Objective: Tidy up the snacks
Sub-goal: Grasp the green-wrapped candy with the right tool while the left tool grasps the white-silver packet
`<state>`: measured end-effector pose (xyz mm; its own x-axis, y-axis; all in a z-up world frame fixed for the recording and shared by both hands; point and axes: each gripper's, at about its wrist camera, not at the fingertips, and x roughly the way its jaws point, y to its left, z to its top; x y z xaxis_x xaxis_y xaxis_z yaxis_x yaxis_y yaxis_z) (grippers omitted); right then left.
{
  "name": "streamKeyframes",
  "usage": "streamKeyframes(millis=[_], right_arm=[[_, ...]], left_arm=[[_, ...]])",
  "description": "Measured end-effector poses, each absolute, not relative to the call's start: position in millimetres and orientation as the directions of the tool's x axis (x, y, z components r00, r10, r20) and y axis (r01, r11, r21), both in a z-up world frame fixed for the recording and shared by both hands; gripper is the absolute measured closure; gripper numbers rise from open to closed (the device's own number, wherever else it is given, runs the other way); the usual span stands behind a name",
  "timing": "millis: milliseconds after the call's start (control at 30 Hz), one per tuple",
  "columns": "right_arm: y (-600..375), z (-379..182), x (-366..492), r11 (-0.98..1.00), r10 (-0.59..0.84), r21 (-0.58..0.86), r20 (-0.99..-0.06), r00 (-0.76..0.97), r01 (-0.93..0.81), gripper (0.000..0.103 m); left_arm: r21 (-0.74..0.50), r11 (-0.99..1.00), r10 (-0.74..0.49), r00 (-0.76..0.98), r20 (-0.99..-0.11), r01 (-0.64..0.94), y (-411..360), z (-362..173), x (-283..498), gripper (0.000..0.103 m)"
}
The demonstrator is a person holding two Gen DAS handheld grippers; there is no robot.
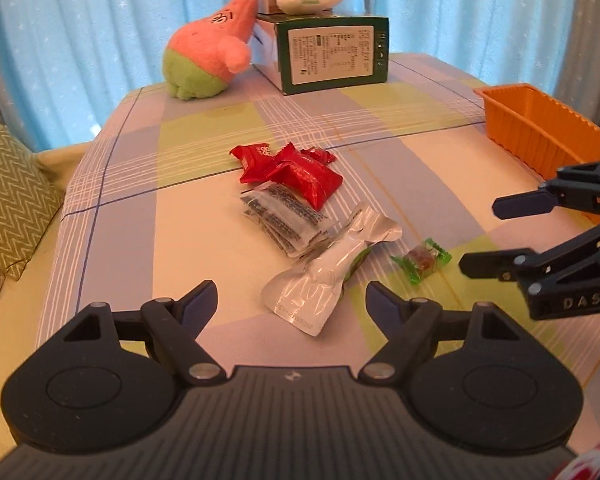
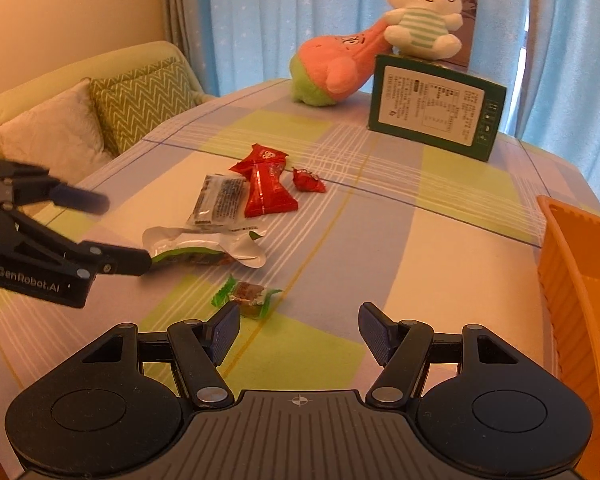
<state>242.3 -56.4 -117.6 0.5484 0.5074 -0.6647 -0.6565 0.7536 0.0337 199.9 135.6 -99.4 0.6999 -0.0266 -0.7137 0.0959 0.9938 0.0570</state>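
Snacks lie in a loose pile mid-table: red packets (image 1: 292, 174) (image 2: 266, 188), clear packets with dark print (image 1: 284, 216) (image 2: 220, 200), a silver pouch (image 1: 324, 280) (image 2: 208, 246) and a green-wrapped candy (image 1: 422, 260) (image 2: 246, 294). A small red candy (image 2: 308, 180) sits apart behind them. My left gripper (image 1: 291, 300) (image 2: 122, 232) is open, its fingers on either side of the pouch's near end without pressing on it. My right gripper (image 2: 298, 320) (image 1: 482, 236) is open and holds nothing; the green candy lies just beyond its left fingertip.
An orange basket (image 1: 540, 128) (image 2: 572, 280) stands at the table's right edge, with a few wrappers inside. A green box (image 1: 332, 56) and two plush toys (image 1: 208, 52) (image 2: 420, 16) occupy the far edge. A sofa with cushions (image 2: 140, 100) is left of the table.
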Motion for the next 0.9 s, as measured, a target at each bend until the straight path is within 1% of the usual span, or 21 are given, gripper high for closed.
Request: streamKeyframes(millis=[300, 567, 600, 633, 700, 733, 767, 800, 900], right_arm=[[-31, -137, 250, 0.703, 0.494, -0.043, -0.689, 0.531, -0.710, 0.037], [-24, -143, 266, 0.699, 0.534, 0.007, -0.670, 0.515, -0.715, 0.038], [-23, -143, 268, 0.697, 0.542, 0.018, -0.669, 0.510, -0.717, 0.040], [-23, -143, 269, 0.692, 0.554, 0.038, -0.667, 0.498, -0.721, 0.051], [-21, -141, 267, 0.680, 0.567, 0.050, -0.668, 0.482, -0.731, 0.061], [-19, -140, 265, 0.666, 0.576, 0.047, -0.667, 0.473, -0.744, 0.072], [-17, -140, 263, 0.656, 0.582, 0.047, -0.667, 0.466, -0.753, 0.079], [-16, -139, 261, 0.657, 0.575, 0.038, -0.672, 0.468, -0.753, 0.082], [-19, -135, 259, 0.680, 0.559, 0.043, -0.677, 0.479, -0.732, 0.083]], left_arm=[[0.055, 0.987, -0.063, 0.681, -0.730, 0.151, 136, -102, 218, 0.024], [0.035, 0.987, -0.079, 0.673, -0.735, 0.154, 138, -107, 226, 0.024], [0.037, 0.987, -0.079, 0.673, -0.736, 0.156, 138, -107, 227, 0.024], [0.038, 0.987, -0.079, 0.672, -0.736, 0.158, 137, -107, 227, 0.024], [0.040, 0.986, -0.081, 0.674, -0.735, 0.162, 137, -107, 227, 0.026], [0.040, 0.986, -0.083, 0.674, -0.734, 0.165, 137, -108, 227, 0.026], [0.040, 0.985, -0.084, 0.673, -0.735, 0.167, 137, -108, 228, 0.028], [0.041, 0.985, -0.086, 0.673, -0.735, 0.170, 137, -109, 228, 0.031], [0.040, 0.980, -0.103, 0.671, -0.734, 0.195, 135, -110, 230, 0.033]])
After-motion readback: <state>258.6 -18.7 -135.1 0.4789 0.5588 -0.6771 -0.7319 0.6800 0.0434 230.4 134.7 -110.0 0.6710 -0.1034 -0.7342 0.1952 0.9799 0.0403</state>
